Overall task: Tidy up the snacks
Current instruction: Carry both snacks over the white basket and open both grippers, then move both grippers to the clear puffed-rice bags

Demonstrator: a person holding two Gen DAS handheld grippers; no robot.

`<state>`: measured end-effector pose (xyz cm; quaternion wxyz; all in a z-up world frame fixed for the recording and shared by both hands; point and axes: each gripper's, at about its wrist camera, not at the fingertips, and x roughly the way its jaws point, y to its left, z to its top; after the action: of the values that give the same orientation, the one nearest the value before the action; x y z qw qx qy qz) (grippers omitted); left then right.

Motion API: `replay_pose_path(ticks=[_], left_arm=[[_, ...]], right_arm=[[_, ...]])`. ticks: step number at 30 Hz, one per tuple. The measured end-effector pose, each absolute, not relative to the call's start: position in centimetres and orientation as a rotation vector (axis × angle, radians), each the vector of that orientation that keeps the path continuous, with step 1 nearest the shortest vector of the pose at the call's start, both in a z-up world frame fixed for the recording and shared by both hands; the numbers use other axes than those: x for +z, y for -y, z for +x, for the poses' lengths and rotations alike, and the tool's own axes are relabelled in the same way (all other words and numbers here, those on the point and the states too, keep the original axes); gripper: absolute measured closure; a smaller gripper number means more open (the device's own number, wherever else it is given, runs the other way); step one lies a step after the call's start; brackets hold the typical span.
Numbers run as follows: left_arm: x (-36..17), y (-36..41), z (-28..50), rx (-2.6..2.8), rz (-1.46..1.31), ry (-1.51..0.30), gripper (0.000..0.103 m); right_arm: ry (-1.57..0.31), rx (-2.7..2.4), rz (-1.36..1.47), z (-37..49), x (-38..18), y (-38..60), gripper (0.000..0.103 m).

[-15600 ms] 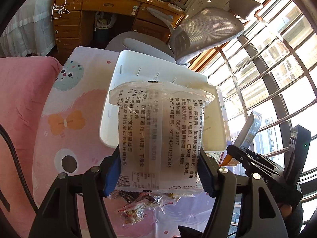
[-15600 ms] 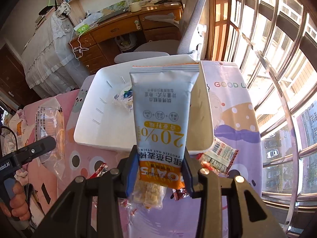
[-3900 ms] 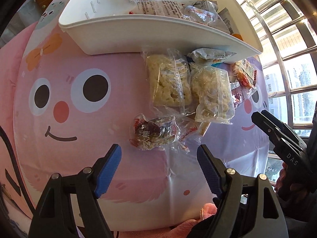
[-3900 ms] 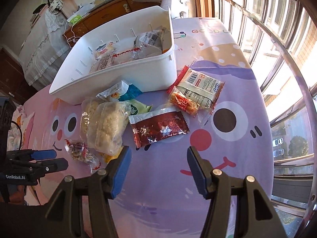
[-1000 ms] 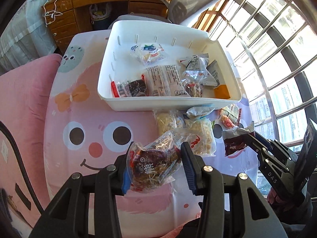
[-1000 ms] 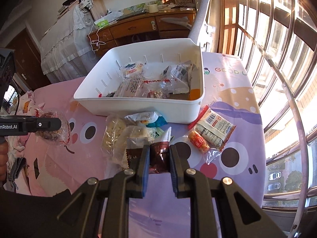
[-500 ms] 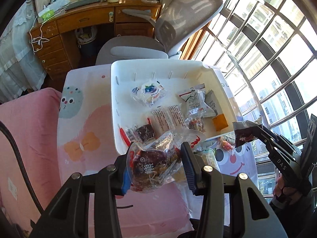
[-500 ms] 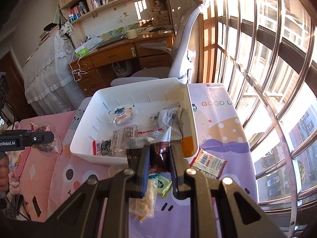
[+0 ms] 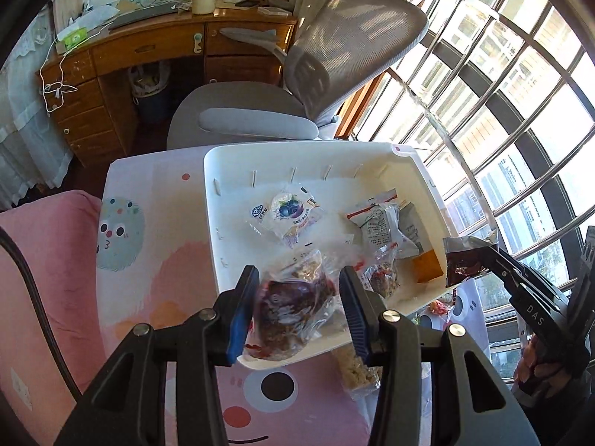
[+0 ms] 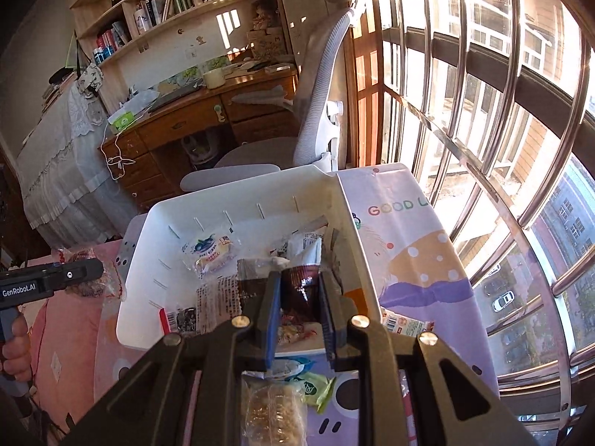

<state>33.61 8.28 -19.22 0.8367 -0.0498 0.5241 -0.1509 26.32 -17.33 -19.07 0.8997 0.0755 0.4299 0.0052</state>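
My left gripper (image 9: 297, 290) is shut on a clear packet of dark red snack (image 9: 290, 304), held above the near left part of the white bin (image 9: 230, 160). My right gripper (image 10: 299, 290) is shut on a dark red foil packet (image 10: 301, 286) above the bin's (image 10: 156, 215) near right part; it also shows in the left wrist view (image 9: 465, 260). Several packets lie in the bin, among them a blueberry one (image 9: 290, 208). A rice-cake packet (image 10: 271, 412) and a green packet (image 10: 316, 383) lie on the cloth in front of the bin.
The bin stands on a pink and purple cartoon tablecloth (image 9: 156, 267). A grey office chair (image 9: 334, 59) and a wooden desk (image 9: 148, 52) stand behind the table. Barred windows (image 10: 483, 111) run along the right. A red and white packet (image 10: 405, 323) lies right of the bin.
Both grippers have carried their packets forward from the table's front to above the bin. The left packet now hangs over the bin's near edge.
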Motion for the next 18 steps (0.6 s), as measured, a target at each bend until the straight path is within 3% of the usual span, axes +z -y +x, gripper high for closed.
replay_pose_path(ticks=[4,18], left_arm=[[-19.3,-8.1,33.6,-0.331,-0.112,-1.118,0.043],[-17.9,-7.3,30.9,-0.346,-0.115,-1.111,0.037]], right_arm=[[-0.934,-0.005,0.173,26.8,-19.9,17.3,0.079],[-0.953,0.012,0.182,24.9,-19.3,17.4,0.071]])
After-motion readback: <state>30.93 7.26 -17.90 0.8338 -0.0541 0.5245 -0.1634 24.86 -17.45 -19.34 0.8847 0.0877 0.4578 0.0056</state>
